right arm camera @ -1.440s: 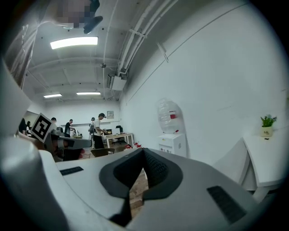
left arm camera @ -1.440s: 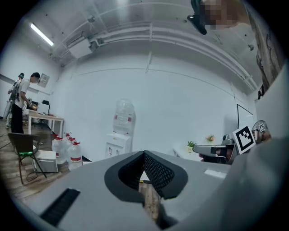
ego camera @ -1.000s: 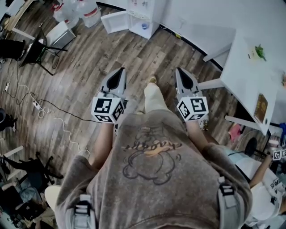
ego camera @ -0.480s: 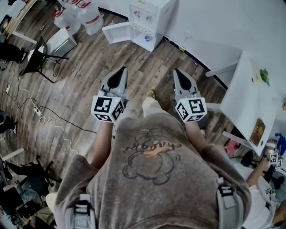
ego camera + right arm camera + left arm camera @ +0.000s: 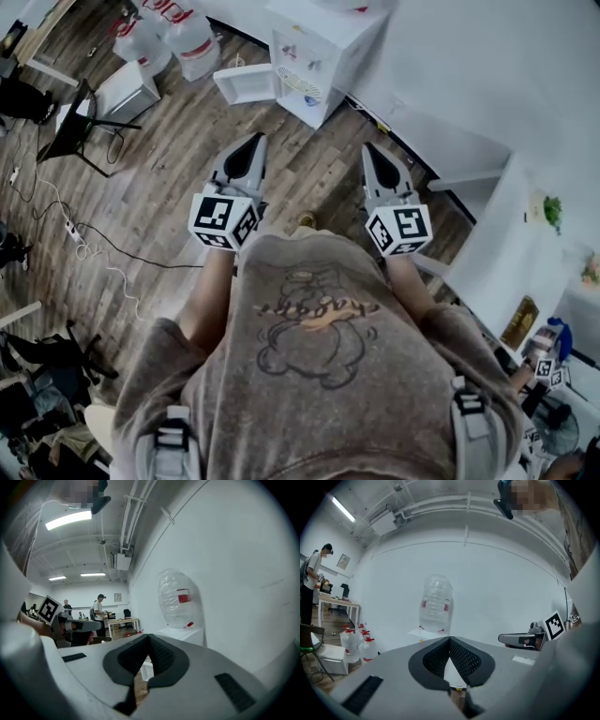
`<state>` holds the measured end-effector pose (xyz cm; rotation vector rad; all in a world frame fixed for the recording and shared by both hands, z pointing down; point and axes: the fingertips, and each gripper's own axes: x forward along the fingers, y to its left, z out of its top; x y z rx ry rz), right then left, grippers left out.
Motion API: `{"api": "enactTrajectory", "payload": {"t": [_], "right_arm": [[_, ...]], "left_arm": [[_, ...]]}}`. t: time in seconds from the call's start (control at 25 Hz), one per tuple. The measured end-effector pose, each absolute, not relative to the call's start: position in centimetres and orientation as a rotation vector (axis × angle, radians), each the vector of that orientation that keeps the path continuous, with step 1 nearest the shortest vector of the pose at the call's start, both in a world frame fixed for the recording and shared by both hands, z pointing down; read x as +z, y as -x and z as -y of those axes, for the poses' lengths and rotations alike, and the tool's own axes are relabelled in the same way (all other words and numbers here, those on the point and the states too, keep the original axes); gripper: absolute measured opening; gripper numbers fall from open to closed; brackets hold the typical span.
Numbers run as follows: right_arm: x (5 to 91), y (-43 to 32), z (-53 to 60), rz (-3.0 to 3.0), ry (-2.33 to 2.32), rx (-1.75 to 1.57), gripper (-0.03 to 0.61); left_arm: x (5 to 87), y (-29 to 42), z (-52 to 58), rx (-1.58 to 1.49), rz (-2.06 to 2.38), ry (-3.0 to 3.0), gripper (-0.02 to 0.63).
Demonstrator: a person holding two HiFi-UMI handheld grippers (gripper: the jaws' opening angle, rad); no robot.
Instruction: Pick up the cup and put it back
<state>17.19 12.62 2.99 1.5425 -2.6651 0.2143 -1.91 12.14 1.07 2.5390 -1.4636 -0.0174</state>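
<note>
No cup shows in any view. In the head view my left gripper [image 5: 255, 142] and right gripper [image 5: 370, 150] are held side by side in front of the person's chest, above the wooden floor, both pointing at a white water dispenser [image 5: 319, 56]. In the left gripper view the left gripper [image 5: 450, 639] has its jaws together with nothing between them, and the dispenser's bottle [image 5: 436, 604] stands straight ahead. The right gripper [image 5: 149, 637] also has its tips touching and is empty, with the same bottle [image 5: 177, 599] ahead to the right.
Several water jugs [image 5: 192, 37] stand on the floor left of the dispenser. A black chair [image 5: 75, 117] and a loose cable [image 5: 103, 253] lie to the left. A white table [image 5: 506, 253] stands at the right by the wall. A person [image 5: 311, 588] stands at a desk far left.
The whole scene has slid down and towards me: the dispenser and wall are nearer. Both grippers keep the same side-by-side pose, jaws together.
</note>
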Motion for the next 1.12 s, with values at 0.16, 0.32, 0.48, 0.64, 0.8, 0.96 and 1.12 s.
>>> {"api": "enactTrajectory", "payload": {"t": [0.16,0.32,0.48,0.64,0.8,0.96,1.12], "right_arm": [[3.0,-16.8,-9.8,2.678,-1.517,0.212,0.003],[3.5,-16.1,-7.4,2.683,-1.506,0.236,0.003],[3.9,-15.4,-4.9,2.675,-1.52,0.257,0.003],[4.1,-14.3,-2.1,2.653,-1.556,0.27,0.003],[4.4,-13.0,0.7,2.631,-1.579,0.276,0.003],[5.0,-11.9,3.6,2.602,-1.608,0.287,0.003],[6.0,-11.0,5.5,2.591,-1.616,0.278,0.003]], "left_arm": [[1.2,2.4,-9.5,-0.001,1.484,-2.524,0.002],[1.2,2.8,-6.9,0.003,1.484,-2.516,0.002],[1.2,3.1,-3.9,0.006,1.445,-2.534,0.002],[1.4,3.9,-0.4,0.016,1.403,-2.557,0.002],[1.8,4.8,2.9,0.028,1.364,-2.574,0.002],[2.6,5.6,6.2,0.037,1.316,-2.593,0.002],[3.8,6.1,8.4,0.045,1.279,-2.613,0.002]]}}
